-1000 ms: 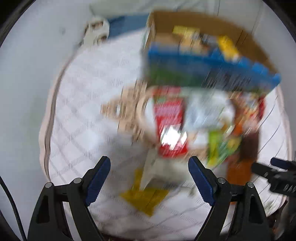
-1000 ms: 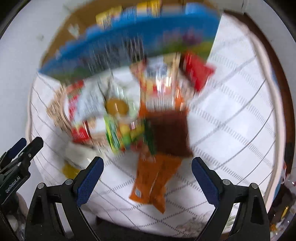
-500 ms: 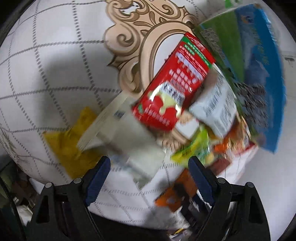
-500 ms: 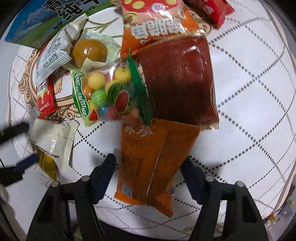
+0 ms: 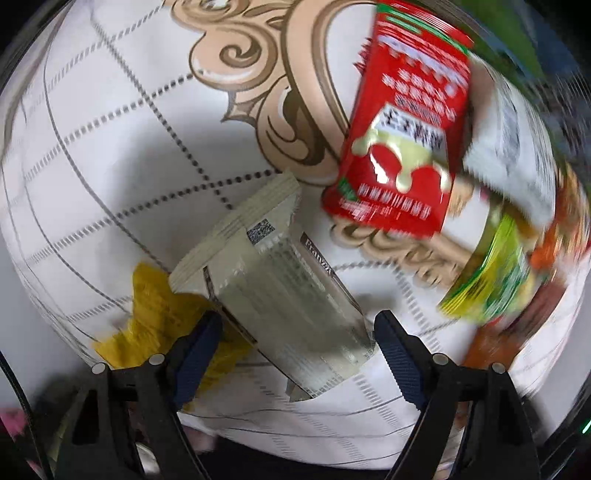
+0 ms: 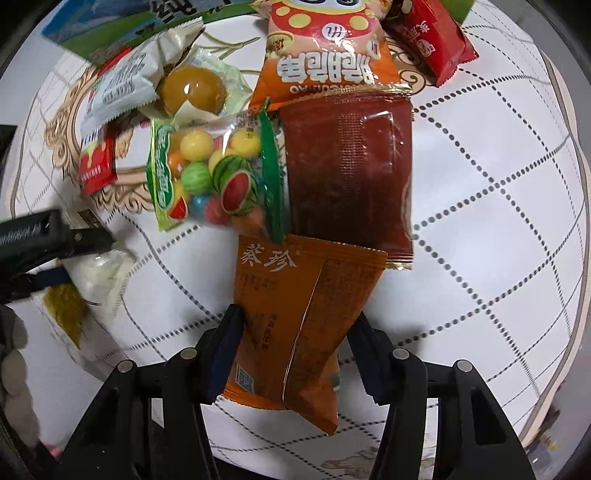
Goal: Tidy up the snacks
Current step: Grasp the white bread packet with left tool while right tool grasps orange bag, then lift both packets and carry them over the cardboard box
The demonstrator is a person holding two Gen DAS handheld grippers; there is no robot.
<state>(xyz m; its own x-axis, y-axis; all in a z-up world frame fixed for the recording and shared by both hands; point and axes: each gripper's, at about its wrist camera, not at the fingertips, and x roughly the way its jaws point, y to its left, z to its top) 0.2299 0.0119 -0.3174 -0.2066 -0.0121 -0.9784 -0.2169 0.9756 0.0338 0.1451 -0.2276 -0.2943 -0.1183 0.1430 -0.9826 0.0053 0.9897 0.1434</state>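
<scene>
On the round white table (image 6: 498,221) snack packets lie in a heap. My right gripper (image 6: 297,315) points down and its jaws are closing; both pads press the sides of an orange snack packet (image 6: 280,288), which buckles between them. Close over a white packet (image 5: 280,280) my left gripper (image 5: 298,321) also points down. Its jaws are closing slightly, the packet lies between them, and the pads stand clear of it. A yellow packet (image 5: 155,306) lies partly under the white one, by the left pad. In the right wrist view the left gripper (image 6: 55,251) shows at the left edge.
Behind the orange packet lie a dark red-brown packet (image 6: 347,166), a clear bag of fruit-shaped candy balls (image 6: 214,173) and an orange-pink snack bag (image 6: 325,55). A red packet (image 5: 402,140) lies beyond the white one. A blue-green box (image 6: 110,26) stands at the back. The table's edge is near both grippers.
Both grippers have sunk toward the table. The right jaws have closed in from wide open onto the orange packet. The left gripper has come down over the white packet.
</scene>
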